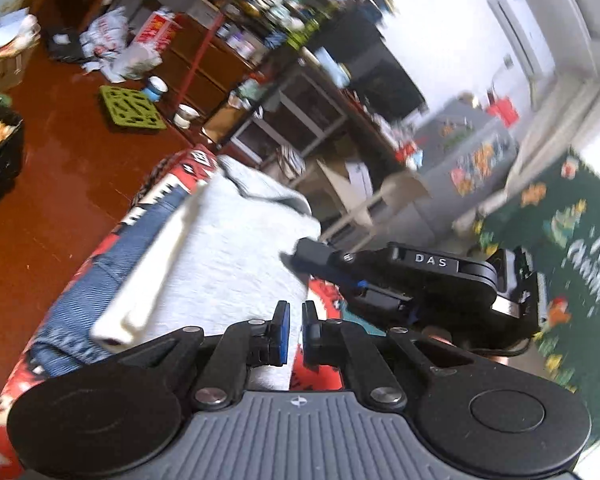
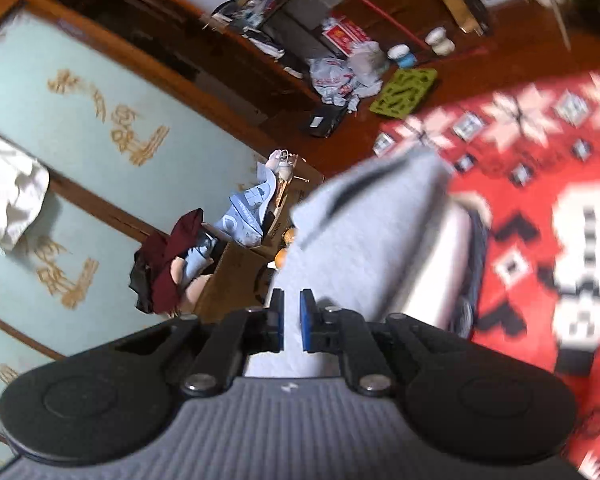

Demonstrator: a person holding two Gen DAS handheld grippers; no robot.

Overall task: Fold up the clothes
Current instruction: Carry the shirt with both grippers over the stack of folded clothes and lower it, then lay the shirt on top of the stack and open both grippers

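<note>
left gripper [image 1: 295,326] jaws narrow, grey garment [image 1: 236,248] fabric running between the blue pads; right gripper [image 2: 291,320] same, narrow gap with grey cloth in it, can't tell if either pinch is firm. Garment lifted and stretched over red patterned blanket [image 2: 540,200], white folded piece [image 1: 152,264] and blue striped cloth [image 1: 100,276] beside it

Motion blur smears the grey garment [image 2: 364,236] and the red patterned blanket [image 2: 540,184] under it, the shelf clutter [image 1: 284,12] far off is too smeared to name, and whether cloth sits between the left tool's [image 1: 296,330] nearly touching pads cannot be told.
</note>
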